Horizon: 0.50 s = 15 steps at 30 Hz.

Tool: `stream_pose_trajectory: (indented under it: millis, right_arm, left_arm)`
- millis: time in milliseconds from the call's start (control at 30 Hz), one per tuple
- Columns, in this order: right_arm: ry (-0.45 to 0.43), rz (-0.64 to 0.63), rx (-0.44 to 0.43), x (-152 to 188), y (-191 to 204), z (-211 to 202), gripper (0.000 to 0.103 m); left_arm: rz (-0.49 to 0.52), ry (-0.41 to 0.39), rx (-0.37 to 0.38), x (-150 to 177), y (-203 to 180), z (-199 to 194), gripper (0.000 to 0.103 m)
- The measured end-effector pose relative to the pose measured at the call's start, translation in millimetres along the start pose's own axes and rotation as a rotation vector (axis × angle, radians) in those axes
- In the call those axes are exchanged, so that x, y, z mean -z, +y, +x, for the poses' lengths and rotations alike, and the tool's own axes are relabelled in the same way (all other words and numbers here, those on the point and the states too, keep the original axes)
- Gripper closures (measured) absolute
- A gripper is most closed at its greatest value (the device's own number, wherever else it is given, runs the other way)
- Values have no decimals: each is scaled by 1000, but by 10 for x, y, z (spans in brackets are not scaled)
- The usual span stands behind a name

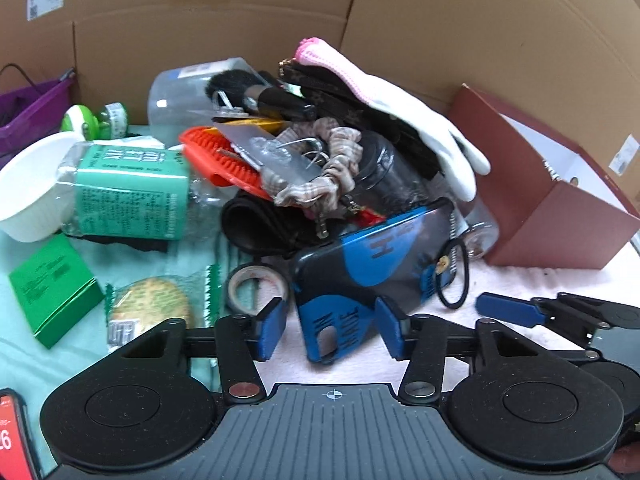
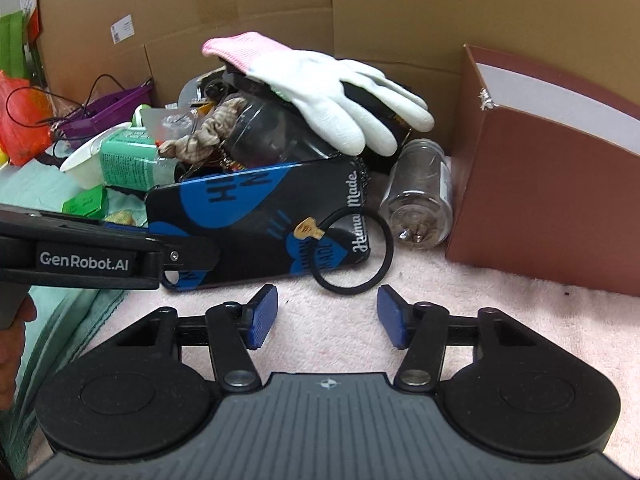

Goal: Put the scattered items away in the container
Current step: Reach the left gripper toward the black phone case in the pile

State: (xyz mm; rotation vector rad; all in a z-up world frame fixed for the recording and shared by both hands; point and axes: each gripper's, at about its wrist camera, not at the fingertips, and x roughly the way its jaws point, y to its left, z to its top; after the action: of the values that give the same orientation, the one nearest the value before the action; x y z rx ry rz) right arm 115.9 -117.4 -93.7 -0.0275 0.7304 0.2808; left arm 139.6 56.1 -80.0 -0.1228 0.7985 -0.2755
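Observation:
A black and blue phone case (image 1: 360,272) leans on a pile of clutter, and a black hair tie (image 1: 454,276) lies on its right edge. My left gripper (image 1: 332,326) straddles the case's lower end, jaws apart, with a thin gap showing at the left pad. In the right wrist view this gripper reaches in from the left over the case (image 2: 260,220). My right gripper (image 2: 326,316) stands open on the pink cloth with nothing between its fingers, just short of the hair tie (image 2: 354,252). An open red-brown box (image 2: 540,200) stands to the right.
The pile holds a white glove (image 2: 332,92), a beige scrunchie (image 1: 320,172), an orange brush (image 1: 220,160) and a green-labelled bottle (image 1: 128,196). A glass jar (image 2: 420,196) lies beside the box. A tape roll (image 1: 256,284), a green carton (image 1: 52,284), a white bowl (image 1: 36,188) and a purple bin (image 1: 32,108) are at left. Cardboard walls stand behind.

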Motion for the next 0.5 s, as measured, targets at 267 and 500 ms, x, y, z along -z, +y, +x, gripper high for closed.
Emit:
stream_pose_trajectory:
  millis: [267,500]
  right_arm:
    - [-25,-23,-7,-41,54,-23,67]
    - [7,-50,-73,3,136,-34,73]
  left_arm:
    - [16,-17,24,-30,-58,-21,65]
    - [73,-70,25,-8,-196,-176,75]
